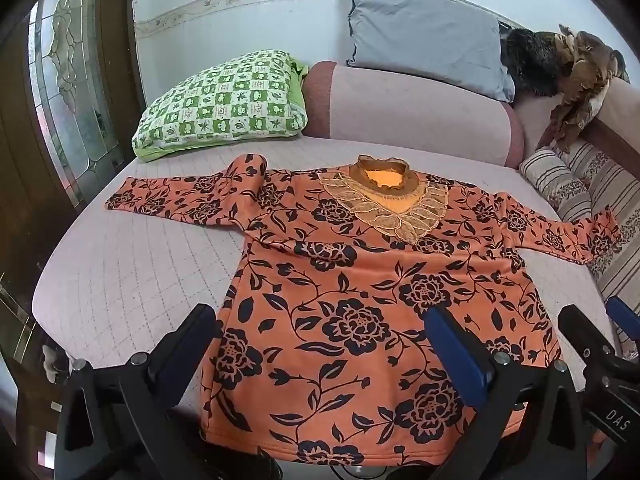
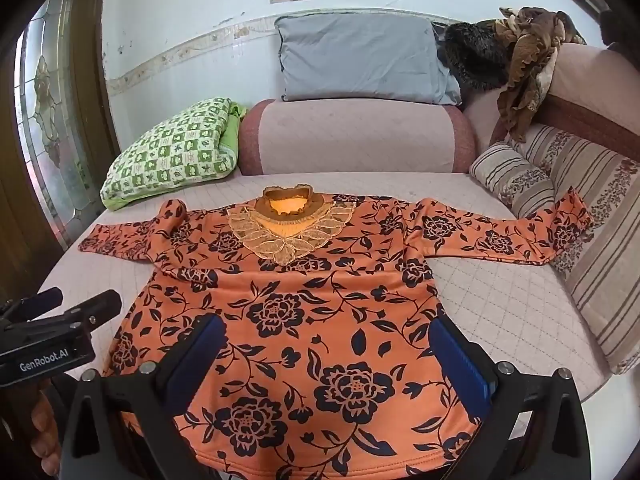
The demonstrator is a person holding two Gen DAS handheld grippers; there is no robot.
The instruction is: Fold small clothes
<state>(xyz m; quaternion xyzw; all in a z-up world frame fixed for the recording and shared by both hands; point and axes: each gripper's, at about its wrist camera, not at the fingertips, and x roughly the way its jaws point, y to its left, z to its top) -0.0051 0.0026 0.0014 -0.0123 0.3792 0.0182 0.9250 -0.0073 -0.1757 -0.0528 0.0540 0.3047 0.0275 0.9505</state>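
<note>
Two hand-held grippers, left (image 1: 320, 344) and right (image 2: 324, 356), jaws wide apart, hovering over hem. Orange floral top (image 2: 304, 304) flat on bed (image 2: 500, 304), sleeves out. No fold begun; next, I'd grab sleeve, fold inward.

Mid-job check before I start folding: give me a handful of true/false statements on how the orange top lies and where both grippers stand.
1. The orange floral top lies spread flat, front up. True.
2. Both sleeves are already folded across the body. False: both stretch outward, the right sleeve ending against the striped cushion.
3. The left gripper is open and holds nothing. True.
4. The right gripper is clamped on the hem. False: its jaws stand wide open above the lower body.
5. A green checked pillow lies on the top. False: it lies behind it, apart.
</note>
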